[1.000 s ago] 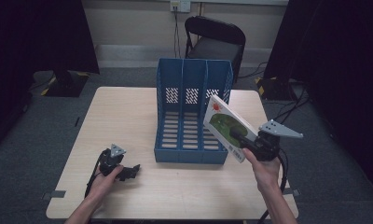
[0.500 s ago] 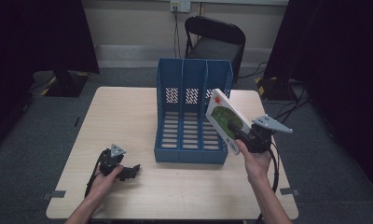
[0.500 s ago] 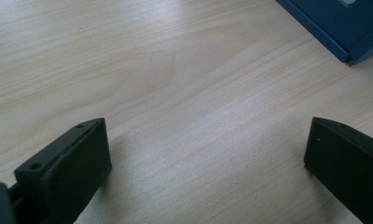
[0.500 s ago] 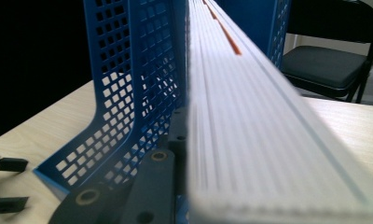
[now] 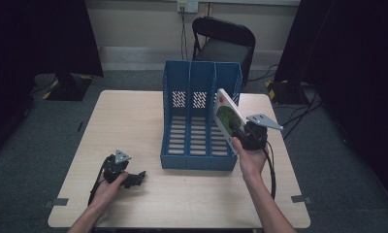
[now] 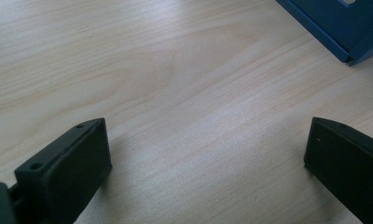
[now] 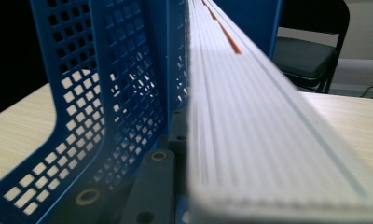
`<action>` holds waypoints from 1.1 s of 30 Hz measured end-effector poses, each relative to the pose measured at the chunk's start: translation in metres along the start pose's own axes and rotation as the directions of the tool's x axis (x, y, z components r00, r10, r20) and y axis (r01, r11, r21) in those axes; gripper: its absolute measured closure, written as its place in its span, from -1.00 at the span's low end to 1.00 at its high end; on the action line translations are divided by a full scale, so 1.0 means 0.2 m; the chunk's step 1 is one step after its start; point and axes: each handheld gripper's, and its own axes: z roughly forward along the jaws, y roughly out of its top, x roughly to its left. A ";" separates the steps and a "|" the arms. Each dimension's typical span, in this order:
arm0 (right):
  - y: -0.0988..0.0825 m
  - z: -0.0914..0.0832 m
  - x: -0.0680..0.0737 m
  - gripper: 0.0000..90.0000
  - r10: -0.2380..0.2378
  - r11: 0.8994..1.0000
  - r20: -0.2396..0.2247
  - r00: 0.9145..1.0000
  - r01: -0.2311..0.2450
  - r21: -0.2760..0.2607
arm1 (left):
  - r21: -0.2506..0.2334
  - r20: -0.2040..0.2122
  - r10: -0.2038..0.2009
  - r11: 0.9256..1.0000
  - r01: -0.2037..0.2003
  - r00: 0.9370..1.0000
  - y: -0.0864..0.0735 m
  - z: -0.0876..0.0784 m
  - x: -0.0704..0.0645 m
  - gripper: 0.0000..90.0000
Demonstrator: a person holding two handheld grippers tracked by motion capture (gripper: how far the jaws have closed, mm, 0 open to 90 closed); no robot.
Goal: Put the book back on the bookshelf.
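Observation:
A blue three-slot file rack [image 5: 199, 119] stands on the wooden table [image 5: 134, 116]. My right gripper [image 5: 241, 132] is shut on a white book with a green cover picture [image 5: 227, 119], held tilted over the rack's right side. In the right gripper view the book's page edge [image 7: 250, 116] runs away from me beside the rack's perforated wall [image 7: 105, 107]. My left gripper [image 5: 133, 178] rests on the table at the front left, open; its two black fingers [image 6: 65, 163] stand wide apart over bare wood, with a corner of the rack [image 6: 343, 28] at the upper right.
A black chair [image 5: 223, 41] stands behind the table. Cables lie on the grey floor to the right. Tape marks sit near the table's front corners. Bare tabletop lies left of the rack.
My right gripper has carried the book leftward and a little down, toward the rack's right slot. The left gripper has stayed put.

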 end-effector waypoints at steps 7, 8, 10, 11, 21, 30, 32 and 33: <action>-0.02 0.11 0.00 0.71 0.011 1.000 0.023 1.000 -0.012 0.029 | 0.000 0.000 0.000 1.000 0.000 1.000 0.00 0.00 0.00 -1.00; -0.03 0.13 0.00 0.70 0.007 0.999 0.030 1.000 -0.008 0.034 | 0.000 0.000 0.000 1.000 0.000 1.000 0.00 0.00 0.00 -1.00; -0.05 0.16 0.00 0.70 0.009 0.999 0.033 0.999 -0.011 0.049 | 0.000 0.000 0.000 1.000 0.000 1.000 0.00 0.00 0.00 -1.00; -0.06 0.17 0.00 0.70 0.013 0.998 0.033 0.999 -0.015 0.055 | 0.000 0.000 0.000 1.000 0.000 1.000 0.00 0.00 0.00 -1.00; -0.15 0.24 -0.01 0.70 -0.001 0.993 0.046 0.999 -0.004 0.120 | 0.000 0.000 0.000 1.000 0.000 1.000 0.00 0.00 0.00 -1.00; -0.21 0.27 -0.03 0.70 -0.002 0.986 0.044 0.999 -0.005 0.168 | 0.000 0.000 0.000 1.000 0.000 1.000 0.00 0.00 0.00 -1.00; -0.22 0.27 -0.02 0.70 -0.014 0.983 0.038 0.999 0.007 0.181 | 0.000 0.000 0.000 1.000 0.000 1.000 0.00 0.00 0.00 -1.00; -0.22 0.27 -0.02 0.70 -0.010 0.982 0.032 0.999 0.004 0.187 | 0.000 0.000 0.000 1.000 0.000 1.000 0.00 0.00 0.00 -1.00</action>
